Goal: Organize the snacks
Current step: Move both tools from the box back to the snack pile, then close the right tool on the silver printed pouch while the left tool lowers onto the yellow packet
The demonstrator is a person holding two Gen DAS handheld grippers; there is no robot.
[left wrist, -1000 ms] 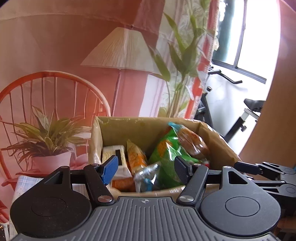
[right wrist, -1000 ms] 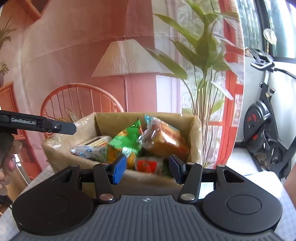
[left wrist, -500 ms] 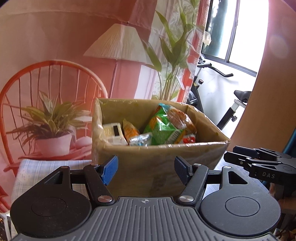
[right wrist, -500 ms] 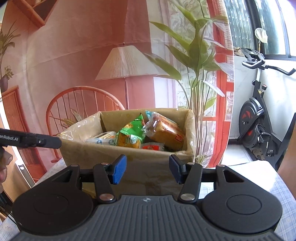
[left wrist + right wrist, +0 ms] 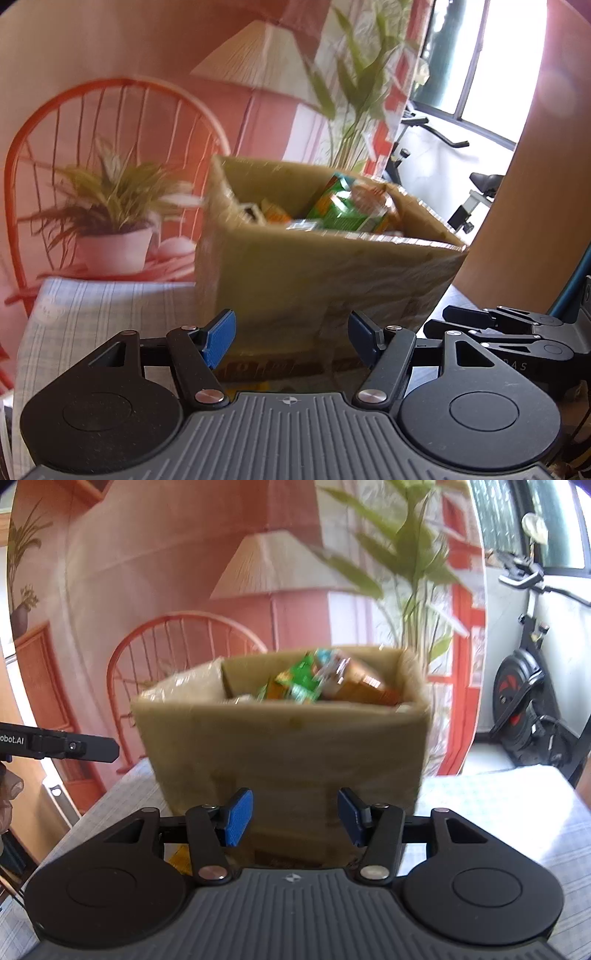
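Note:
A brown cardboard box (image 5: 325, 277) stands on the checked tablecloth and holds several snack packets, among them a green bag (image 5: 338, 212) and an orange-brown packet (image 5: 365, 686). The box also shows in the right wrist view (image 5: 288, 753). My left gripper (image 5: 291, 338) is open and empty, in front of the box's near wall, below its rim. My right gripper (image 5: 293, 819) is open and empty, also in front of the box's near wall. The right gripper's body (image 5: 517, 332) shows at the right of the left wrist view; the left gripper's body (image 5: 59, 744) at the left of the right wrist view.
A yellow packet (image 5: 181, 860) lies on the tablecloth (image 5: 498, 812) by the box's base. Behind are a red wire chair (image 5: 74, 122), a potted plant (image 5: 110, 221), a tall plant (image 5: 413, 572) and an exercise bike (image 5: 528, 694).
Both grippers have drawn back and down from over the box's contents to in front of its near wall. Both stayed open and empty.

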